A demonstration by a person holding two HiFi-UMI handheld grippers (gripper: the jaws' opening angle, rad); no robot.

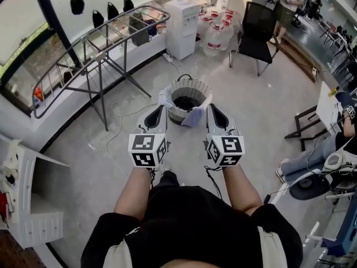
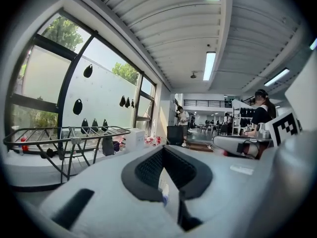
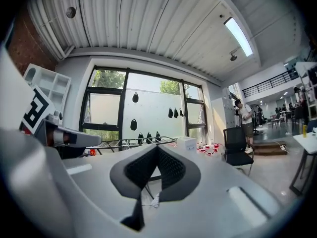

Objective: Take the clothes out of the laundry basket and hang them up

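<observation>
The white woven laundry basket (image 1: 187, 94) stands on the floor just ahead of me, dark inside, with a pale blue cloth (image 1: 194, 116) draped over its near rim. My left gripper (image 1: 159, 110) and right gripper (image 1: 212, 109) are held side by side, level, just short of the basket, both shut and holding nothing. The metal drying rack (image 1: 100, 43) stands by the window at the upper left; it also shows as the rack (image 2: 69, 132) past the shut left gripper (image 2: 163, 150) and as the rack (image 3: 141, 143) past the shut right gripper (image 3: 157, 149).
A white water dispenser (image 1: 183, 27), water bottles (image 1: 216, 35) and a black chair (image 1: 256, 29) stand beyond the basket. A white shelf unit (image 1: 28, 205) is at my left. A cable (image 1: 120, 128) lies on the floor. A seated person (image 1: 318, 155) is at the right.
</observation>
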